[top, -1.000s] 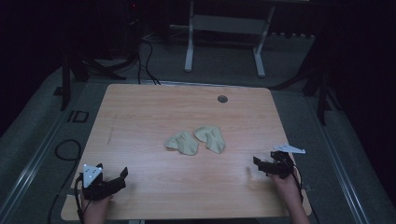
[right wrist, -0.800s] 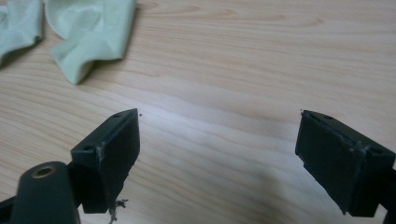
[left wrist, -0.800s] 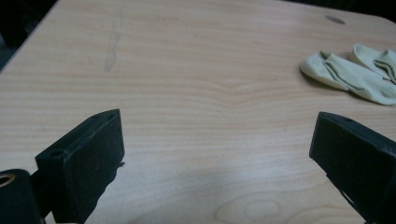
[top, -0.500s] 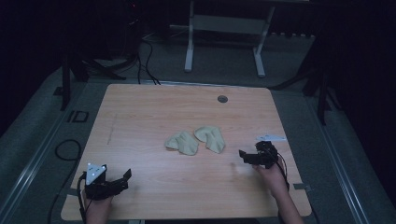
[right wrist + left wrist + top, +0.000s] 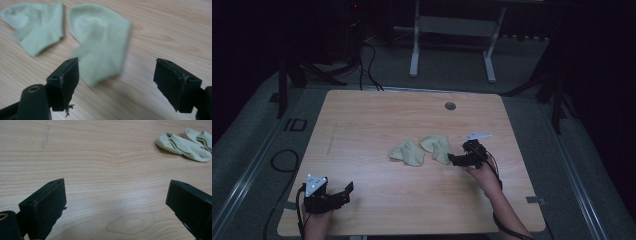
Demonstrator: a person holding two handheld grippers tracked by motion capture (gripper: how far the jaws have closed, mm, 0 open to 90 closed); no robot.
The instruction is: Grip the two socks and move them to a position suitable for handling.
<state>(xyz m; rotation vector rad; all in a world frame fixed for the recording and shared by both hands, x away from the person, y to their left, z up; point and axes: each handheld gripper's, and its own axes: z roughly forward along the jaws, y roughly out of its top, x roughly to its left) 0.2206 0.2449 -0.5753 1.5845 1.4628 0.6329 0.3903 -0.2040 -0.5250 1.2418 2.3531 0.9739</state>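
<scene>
My right gripper point(image 5: 451, 160) has just swept in from the table's right edge toward the middle, its jaws closing a little but still spread wide with nothing pinched, so I judge this the approach for a pick on the nearer sock point(image 5: 437, 147) rather than a grasp. That sock lies flat on the table point(image 5: 362, 125) just ahead of the gripper, its near tip poking in beside one jaw in the right gripper view, with the second sock point(image 5: 407, 153) just beside it. My left gripper point(image 5: 343, 194) waits at the near left corner, jaws apart and empty, well away from both socks.
</scene>
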